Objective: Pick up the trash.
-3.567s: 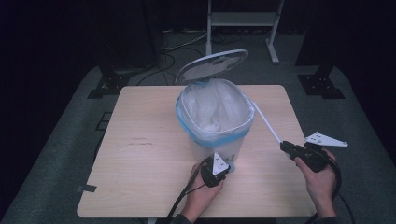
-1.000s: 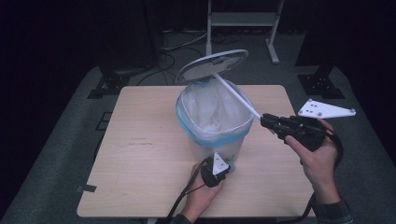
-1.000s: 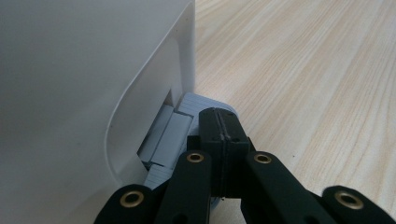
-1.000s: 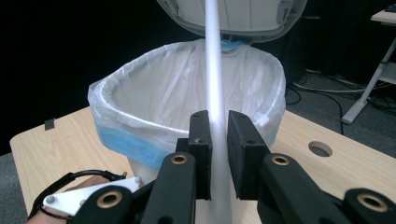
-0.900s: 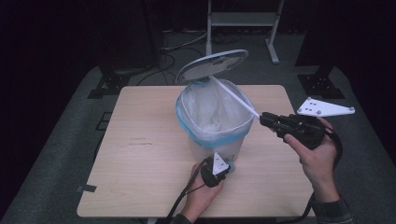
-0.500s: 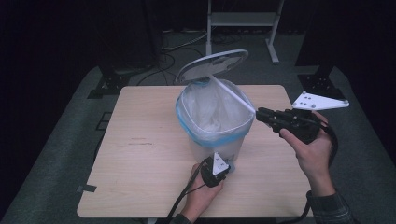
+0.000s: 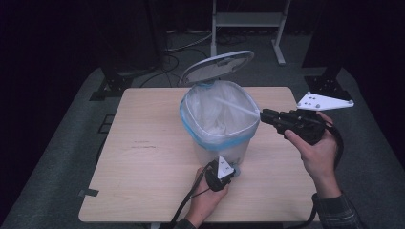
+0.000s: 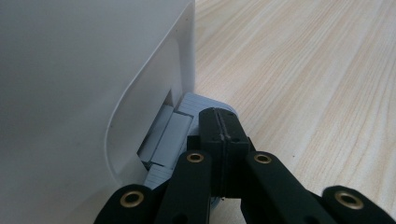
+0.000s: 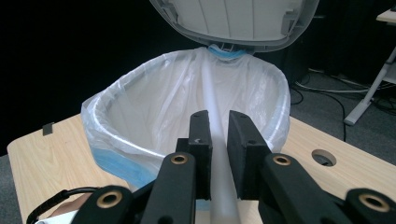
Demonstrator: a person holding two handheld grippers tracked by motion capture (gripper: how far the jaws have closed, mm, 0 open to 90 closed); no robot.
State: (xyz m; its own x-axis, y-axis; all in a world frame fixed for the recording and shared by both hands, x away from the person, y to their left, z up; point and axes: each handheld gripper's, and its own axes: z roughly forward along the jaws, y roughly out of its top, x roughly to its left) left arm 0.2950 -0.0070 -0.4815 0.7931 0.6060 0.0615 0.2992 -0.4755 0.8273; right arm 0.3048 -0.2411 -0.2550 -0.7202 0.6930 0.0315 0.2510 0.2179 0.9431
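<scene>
right gripper (image 9: 219,140) pinches slim white tube (image 9: 215,135) over bin (image 7: 217,121).

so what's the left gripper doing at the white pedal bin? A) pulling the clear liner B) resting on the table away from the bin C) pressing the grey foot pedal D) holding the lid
C: the left gripper, jaws closed, sits on the grey foot pedal at the bin's base, lid raised.

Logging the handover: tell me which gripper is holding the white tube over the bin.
The right gripper: its jaws clamp the white tube, which points into the lined bin. The left gripper is shut, low on the bin's pedal.
</scene>
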